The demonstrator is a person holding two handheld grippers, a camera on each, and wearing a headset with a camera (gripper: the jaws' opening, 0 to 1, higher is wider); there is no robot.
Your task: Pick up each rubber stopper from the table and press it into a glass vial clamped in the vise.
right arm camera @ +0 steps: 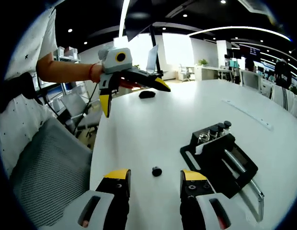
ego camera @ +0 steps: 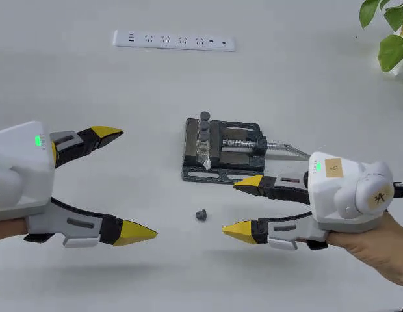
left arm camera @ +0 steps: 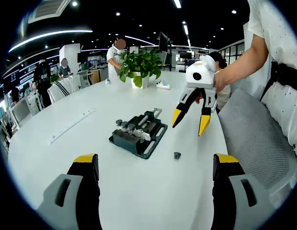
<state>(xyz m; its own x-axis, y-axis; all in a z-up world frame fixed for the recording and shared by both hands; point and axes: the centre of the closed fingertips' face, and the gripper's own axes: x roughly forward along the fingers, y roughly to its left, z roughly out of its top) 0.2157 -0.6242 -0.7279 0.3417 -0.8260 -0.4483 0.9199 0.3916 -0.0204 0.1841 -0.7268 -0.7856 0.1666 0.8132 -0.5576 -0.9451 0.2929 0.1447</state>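
One stopper (ego camera: 201,215) lies on the table (ego camera: 91,84) toward its near edge from the vise (ego camera: 221,151); my left gripper (ego camera: 136,182) gapes wide, right gripper (ego camera: 230,207) half-open, both empty, so I'd pinch it squarely, upright.

Black vise (ego camera: 221,153) on white table (ego camera: 91,84); dark grey stopper (ego camera: 201,215) near the vise; left gripper (ego camera: 136,182) and right gripper (ego camera: 230,207) white, yellow-tipped.

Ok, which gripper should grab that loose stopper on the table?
Probably right. The right gripper, open, has the stopper just ahead between its jaws; the left gripper is open too but sits farther off.
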